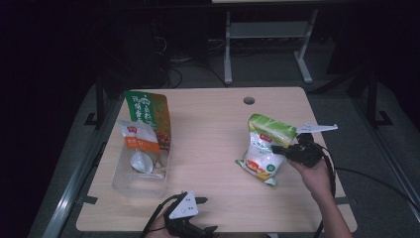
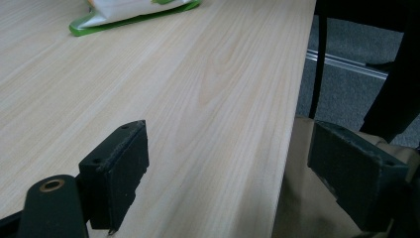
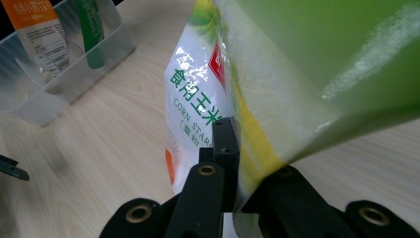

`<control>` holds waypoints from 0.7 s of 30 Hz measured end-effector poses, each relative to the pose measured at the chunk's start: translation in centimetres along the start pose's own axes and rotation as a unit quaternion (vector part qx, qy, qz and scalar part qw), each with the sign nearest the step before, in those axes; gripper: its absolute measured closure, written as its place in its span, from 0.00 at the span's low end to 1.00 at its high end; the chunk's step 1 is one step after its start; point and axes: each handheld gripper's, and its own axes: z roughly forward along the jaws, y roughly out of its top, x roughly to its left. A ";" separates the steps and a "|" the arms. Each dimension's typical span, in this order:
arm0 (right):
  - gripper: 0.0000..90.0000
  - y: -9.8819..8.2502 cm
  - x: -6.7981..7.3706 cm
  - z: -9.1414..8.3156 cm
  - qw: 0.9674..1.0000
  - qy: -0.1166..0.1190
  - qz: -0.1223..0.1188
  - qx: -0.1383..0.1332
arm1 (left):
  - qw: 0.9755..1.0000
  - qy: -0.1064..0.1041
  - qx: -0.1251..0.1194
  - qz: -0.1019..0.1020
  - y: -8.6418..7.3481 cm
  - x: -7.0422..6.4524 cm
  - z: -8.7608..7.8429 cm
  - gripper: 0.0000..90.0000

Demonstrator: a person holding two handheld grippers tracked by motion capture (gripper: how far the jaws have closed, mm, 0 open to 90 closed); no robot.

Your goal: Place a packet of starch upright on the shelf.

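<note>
The right gripper (image 1: 283, 149) is clenched on the right edge of the corn starch bag (image 1: 263, 150), which probably hangs just above the counter (image 1: 208, 148), long axis tilted from upright. The clear bin (image 1: 141, 168) lies well apart to the left, across open counter. The left gripper (image 1: 198, 208) rests released near the front edge.

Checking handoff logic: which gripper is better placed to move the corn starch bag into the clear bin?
Right. The right gripper is already shut on the corn starch bag. The left gripper sits open at the table's near edge, holding nothing, though nearer the clear bin.
</note>
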 end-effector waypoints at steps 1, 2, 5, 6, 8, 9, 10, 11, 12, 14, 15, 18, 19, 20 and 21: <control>0.99 0.1 0.1 0.0 1.000 0.000 -0.003 0.002 | 1.000 0.000 0.000 0.000 0.0 0.0 0.0 0.18; 0.99 0.2 0.3 0.0 1.000 0.000 -0.005 0.001 | 1.000 0.000 0.000 0.000 0.0 0.0 0.0 0.18; 0.99 0.3 0.5 0.0 1.000 0.003 -0.007 0.000 | 1.000 0.000 0.000 0.000 0.0 0.0 0.0 0.18; 0.99 0.3 0.6 0.0 1.000 0.003 -0.008 0.000 | 1.000 0.000 0.000 0.000 0.0 0.0 0.0 0.18; 0.99 0.5 0.7 0.0 1.000 0.004 -0.009 0.000 | 1.000 0.000 0.000 0.000 0.0 0.0 0.0 0.18; 0.99 0.5 0.8 0.0 1.000 0.003 -0.012 0.001 | 1.000 0.000 0.000 -0.001 0.0 0.0 0.0 0.18; 0.99 0.5 0.9 0.0 1.000 0.004 -0.013 0.000 | 1.000 0.000 0.000 -0.001 0.0 0.0 0.0 0.18; 0.99 0.6 0.9 -0.1 1.000 0.005 -0.013 0.000 | 1.000 0.000 0.000 0.000 0.0 0.0 0.0 0.18; 0.99 0.6 1.0 -0.1 1.000 0.006 -0.015 -0.002 | 1.000 0.000 0.000 -0.001 0.0 0.0 0.0 0.18; 0.99 0.8 1.2 -0.1 1.000 0.007 -0.019 -0.002 | 1.000 -0.001 0.000 -0.002 0.0 0.0 0.0 0.18; 0.99 0.8 1.2 -0.1 1.000 0.007 -0.020 -0.002 | 1.000 -0.001 0.000 -0.001 0.0 0.0 0.0 0.18; 0.99 1.1 1.5 -0.2 1.000 0.011 -0.022 -0.003 | 1.000 0.000 0.000 -0.001 0.0 0.0 0.0 0.18; 0.99 1.2 1.6 -0.2 1.000 0.010 -0.025 -0.005 | 1.000 0.000 -0.001 -0.001 0.0 0.0 0.0 0.18; 0.99 1.3 1.7 -0.2 1.000 0.011 -0.027 -0.005 | 1.000 0.000 -0.001 -0.002 0.0 0.0 0.0 0.18; 0.99 1.4 1.8 -0.2 0.999 0.012 -0.029 -0.005 | 1.000 0.000 -0.001 -0.002 0.0 0.0 0.0 0.18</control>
